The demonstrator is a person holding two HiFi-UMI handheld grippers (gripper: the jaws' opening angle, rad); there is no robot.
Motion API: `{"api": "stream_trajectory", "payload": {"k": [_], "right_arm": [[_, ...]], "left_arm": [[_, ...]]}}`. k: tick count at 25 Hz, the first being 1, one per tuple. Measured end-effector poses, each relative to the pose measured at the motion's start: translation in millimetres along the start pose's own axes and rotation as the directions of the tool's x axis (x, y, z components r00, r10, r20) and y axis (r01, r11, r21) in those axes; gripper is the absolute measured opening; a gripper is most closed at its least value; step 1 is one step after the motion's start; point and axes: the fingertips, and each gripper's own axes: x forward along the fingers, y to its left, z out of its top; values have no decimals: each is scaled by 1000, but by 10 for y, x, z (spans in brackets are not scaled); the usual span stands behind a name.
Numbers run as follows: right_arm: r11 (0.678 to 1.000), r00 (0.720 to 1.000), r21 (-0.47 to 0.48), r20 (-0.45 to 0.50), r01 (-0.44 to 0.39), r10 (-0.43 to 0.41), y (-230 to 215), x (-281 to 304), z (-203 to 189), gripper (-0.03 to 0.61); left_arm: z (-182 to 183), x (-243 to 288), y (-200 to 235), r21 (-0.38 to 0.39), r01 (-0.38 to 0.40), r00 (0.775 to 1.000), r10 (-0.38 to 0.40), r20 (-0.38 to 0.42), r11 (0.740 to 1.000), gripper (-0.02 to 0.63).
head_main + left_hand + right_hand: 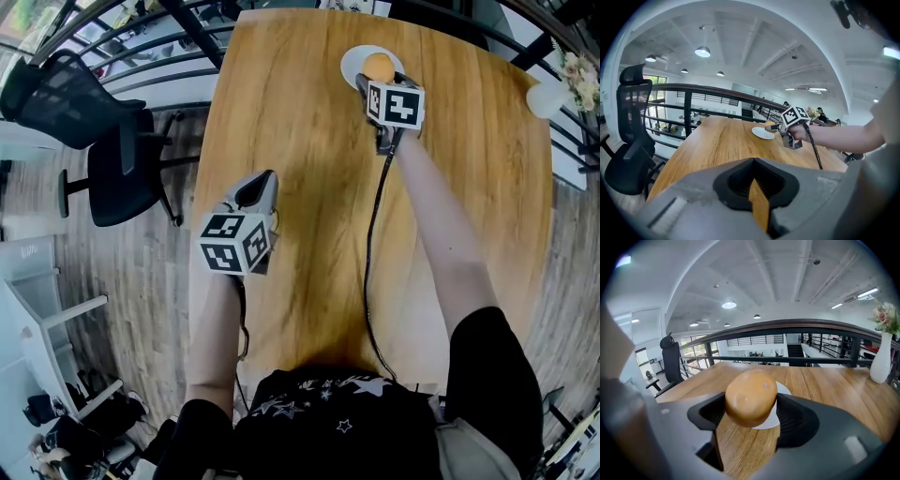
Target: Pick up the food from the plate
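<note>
The food is a smooth, rounded, orange-tan lump, much like a bun. The jaws of the right gripper pinch its sides, holding it just above the plate. The plate is small, round and white, and lies flat near the far edge of the wooden table.

Office mezzanine, swivel chair, railing
</note>
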Motion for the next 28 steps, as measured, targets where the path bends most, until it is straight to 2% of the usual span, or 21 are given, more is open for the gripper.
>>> {"api": "stream_trajectory", "payload": {"k": [17,28], "right_arm": [[998,997,-36,57,-54,56,526,-1189,125,337],[996,992,-60,98,-70,76,961,-2101,-87,339]], "left_arm": [[-14,-795,-344,20,65,996,-66,52,998,0],[-190,-1511,-549,36,112,989,-115,90,993,0]]}}
